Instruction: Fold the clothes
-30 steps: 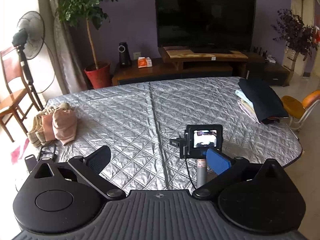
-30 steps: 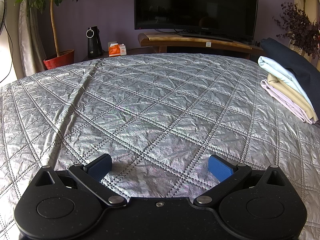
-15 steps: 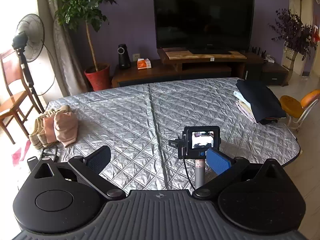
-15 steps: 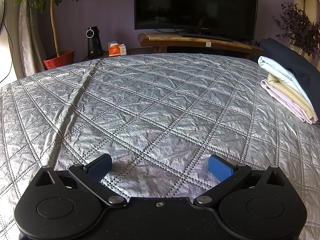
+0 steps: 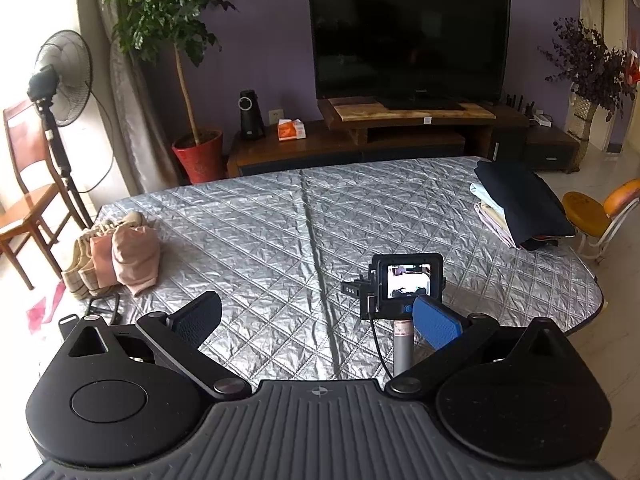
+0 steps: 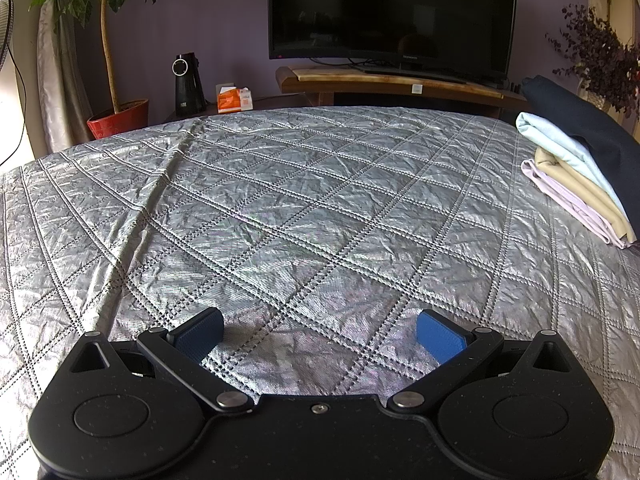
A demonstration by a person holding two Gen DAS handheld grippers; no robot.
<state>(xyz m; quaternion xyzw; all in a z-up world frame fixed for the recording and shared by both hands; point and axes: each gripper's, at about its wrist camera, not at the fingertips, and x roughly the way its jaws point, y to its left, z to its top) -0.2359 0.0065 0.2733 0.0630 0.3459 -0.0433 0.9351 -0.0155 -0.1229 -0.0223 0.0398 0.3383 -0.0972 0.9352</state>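
Hovering high above the near edge of the silver quilted surface (image 5: 260,240), the left gripper (image 5: 318,316) has its blue-padded fingers (image 5: 436,322) spread wide with nothing between them. Ahead of it, the back of a small black camera with a lit screen (image 5: 406,284) on a grey pole stands just behind the right-hand finger. The right gripper (image 6: 320,334) sits low, close over the quilted cover (image 6: 320,200), its jaws likewise wide apart and empty.

The clothes lie in two groups, well apart. A loose heap of pink and beige garments (image 5: 116,254) rests at the left edge of the surface. At the right edge is a neat stack of folded clothes (image 5: 520,208): a dark navy piece (image 6: 580,120) on top, with pale blue (image 6: 560,148), tan and lilac folded layers under it. The middle of the surface between them is bare quilting with a raised seam (image 5: 316,248) running away from the camera.
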